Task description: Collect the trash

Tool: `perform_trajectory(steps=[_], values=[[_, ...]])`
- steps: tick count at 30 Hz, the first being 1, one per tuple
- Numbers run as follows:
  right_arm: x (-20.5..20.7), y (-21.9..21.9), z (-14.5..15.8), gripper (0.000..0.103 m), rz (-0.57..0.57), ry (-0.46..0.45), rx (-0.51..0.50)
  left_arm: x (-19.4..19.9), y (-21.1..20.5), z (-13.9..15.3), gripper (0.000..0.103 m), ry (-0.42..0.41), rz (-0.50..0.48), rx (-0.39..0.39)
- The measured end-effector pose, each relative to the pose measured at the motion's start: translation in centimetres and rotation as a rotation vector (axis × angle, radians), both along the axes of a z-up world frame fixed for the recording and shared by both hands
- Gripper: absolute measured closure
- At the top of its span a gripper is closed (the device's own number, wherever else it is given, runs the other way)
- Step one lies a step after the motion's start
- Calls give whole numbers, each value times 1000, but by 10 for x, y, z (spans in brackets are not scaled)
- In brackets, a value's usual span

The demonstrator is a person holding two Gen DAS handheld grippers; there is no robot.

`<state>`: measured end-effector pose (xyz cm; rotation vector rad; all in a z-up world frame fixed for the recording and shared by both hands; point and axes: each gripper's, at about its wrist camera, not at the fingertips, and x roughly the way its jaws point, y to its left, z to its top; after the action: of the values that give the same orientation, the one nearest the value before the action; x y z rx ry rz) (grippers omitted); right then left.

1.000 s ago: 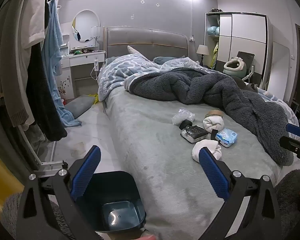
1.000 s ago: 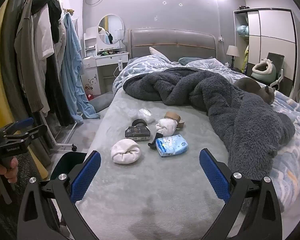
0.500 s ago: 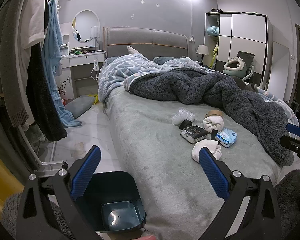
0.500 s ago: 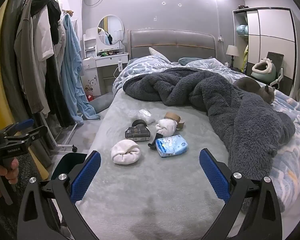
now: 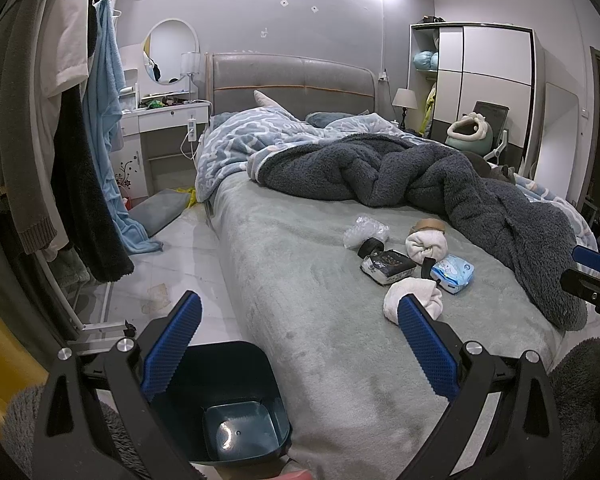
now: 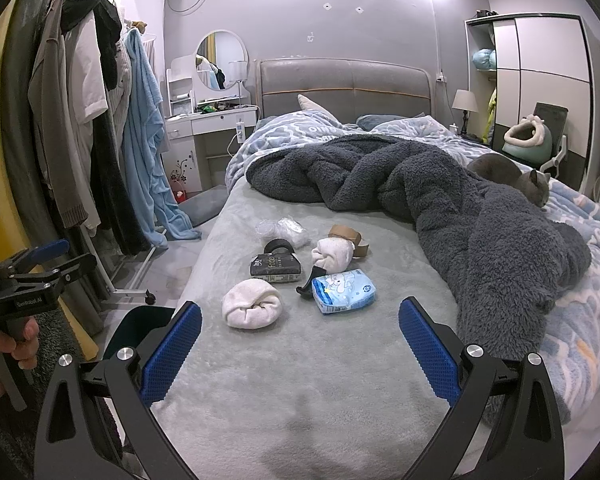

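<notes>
Both grippers, left gripper (image 5: 299, 346) and right gripper (image 6: 299, 346), hang with jaws spread wide and empty, the trash pile (image 6: 300, 268) sits ahead of the right jaws, so I'd straddle the blue packet (image 6: 343, 291) squarely, then carry it to the bin (image 5: 236, 408) under the left jaws.

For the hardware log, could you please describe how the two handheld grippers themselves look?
Both match: the left gripper and right gripper have black angular frames with triangular cut-outs, silver bolt heads, and two fingers faced with blue dimpled pads. Seen from the side, the left unit carries small white lettering, partly unreadable. No cables show.
</notes>
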<state>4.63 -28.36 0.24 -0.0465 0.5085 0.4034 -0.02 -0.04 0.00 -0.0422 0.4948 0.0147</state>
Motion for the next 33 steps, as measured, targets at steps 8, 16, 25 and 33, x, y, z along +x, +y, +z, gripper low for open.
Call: perform_trajectory(steps=[8,16,25,33], values=[[0,0,0,3,0,0,1,0,0,0,3,0,0,0],[0,0,0,3,0,0,2,0,0,0,3,1,0,0],[0,0,0,3,0,0,2,0,0,0,3,3,0,-1],[0,1,1,3,2,3,5,0,0,1,3,3,-7,-5]])
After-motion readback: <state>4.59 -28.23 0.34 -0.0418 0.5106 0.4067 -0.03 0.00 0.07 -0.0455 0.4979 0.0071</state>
